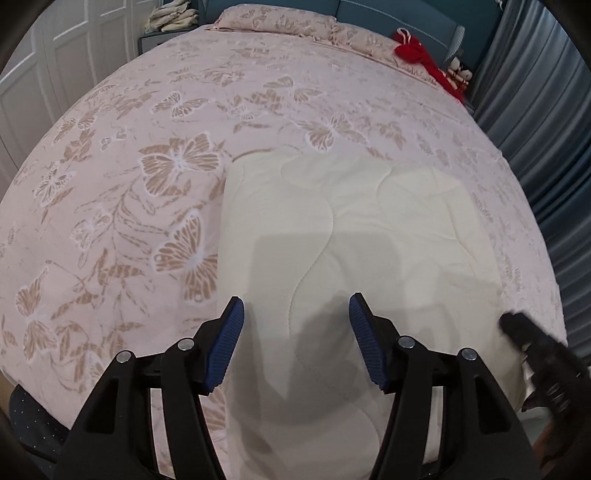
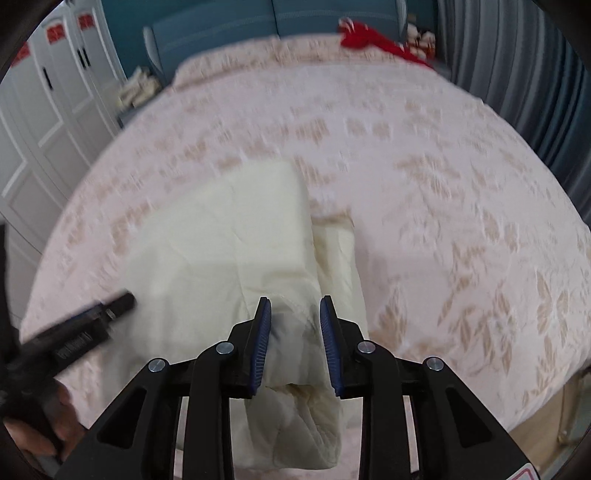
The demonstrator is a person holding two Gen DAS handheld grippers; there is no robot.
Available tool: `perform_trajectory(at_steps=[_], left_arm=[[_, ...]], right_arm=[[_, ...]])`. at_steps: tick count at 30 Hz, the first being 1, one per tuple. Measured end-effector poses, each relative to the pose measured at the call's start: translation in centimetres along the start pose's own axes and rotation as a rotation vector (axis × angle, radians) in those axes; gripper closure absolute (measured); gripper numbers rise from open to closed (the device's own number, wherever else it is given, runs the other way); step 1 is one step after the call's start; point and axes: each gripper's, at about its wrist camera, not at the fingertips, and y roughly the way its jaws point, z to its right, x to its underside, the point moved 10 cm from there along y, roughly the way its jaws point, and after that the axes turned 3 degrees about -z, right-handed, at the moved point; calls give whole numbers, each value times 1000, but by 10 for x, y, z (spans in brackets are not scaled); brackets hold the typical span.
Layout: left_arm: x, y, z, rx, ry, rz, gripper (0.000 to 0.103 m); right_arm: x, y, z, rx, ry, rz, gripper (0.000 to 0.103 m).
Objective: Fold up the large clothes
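Left wrist view first, going from the left side across: white panelled wardrobe doors (image 1: 26, 96) stand beyond the bed, and a heap of pale crumpled cloth (image 1: 168, 16) sits on a blue-grey bedside stand by the headboard. A pink bedspread printed with tan and white butterflies (image 1: 147, 206) covers the whole bed, with a matching pillow (image 1: 280, 20) at its far end. On the near half of the bedspread lies the cream quilted garment with wavy stitched lines (image 1: 362, 229), folded into a flat rectangle with a straight left edge. The left gripper (image 1: 296, 325) hangs above its near part with its blue ribbed pads wide apart and nothing between them; their shadow falls on the cream fabric. Farther right, a red garment (image 1: 417, 50) lies at the pillow's end beside small stuffed toys (image 1: 460, 72), and grey-blue pleated curtains (image 1: 535, 110) close the right side. The right gripper shows as a blurred black shape at the lower right edge.

Right wrist view is blurred. The left gripper (image 2: 92, 325) enters at the lower left, with part of a person's hand (image 2: 66, 417) below it. The cream garment (image 2: 229, 240) lies left of centre on the bedspread (image 2: 443, 203). The right gripper (image 2: 295, 306) has its pads set narrowly, and a bunched edge of the cream garment rises between them; whether the pads press on it I cannot tell.
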Motion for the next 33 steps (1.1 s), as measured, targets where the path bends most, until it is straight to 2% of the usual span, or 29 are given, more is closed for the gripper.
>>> perform_trajectory(at_steps=[5, 11, 23, 33], left_arm=[[2, 10, 5, -34, 31, 1, 44], [6, 19, 8, -76, 69, 11, 43], [14, 44, 9, -117, 114, 18, 40], [15, 53, 8, -123, 110, 20, 38]], right_arm=[[27, 27, 13, -4, 36, -73, 79], [40, 47, 14, 5, 37, -98, 79], [50, 77, 19, -50, 86, -122, 81], [50, 81, 20, -57, 84, -118, 81]])
